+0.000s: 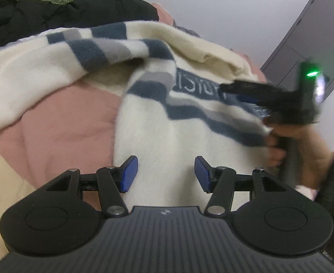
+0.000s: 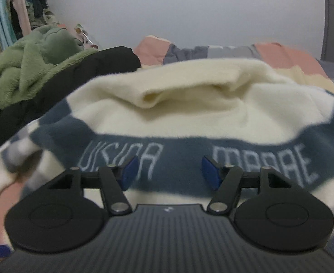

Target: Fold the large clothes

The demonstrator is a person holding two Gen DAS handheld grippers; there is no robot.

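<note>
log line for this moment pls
left gripper open, empty | right gripper open, empty | cream sweater crumpled on bed | unfolded

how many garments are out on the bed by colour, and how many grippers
cream sweater with blue stripes: 1
green fleece: 1
black jacket: 1
grey garment: 1
grippers: 2, left gripper, right gripper
total: 6

The sweater (image 2: pixel 189 104) lies on the bed (image 1: pixel 60 118), a clothes pile (image 2: pixel 53 72) behind-left.
</note>
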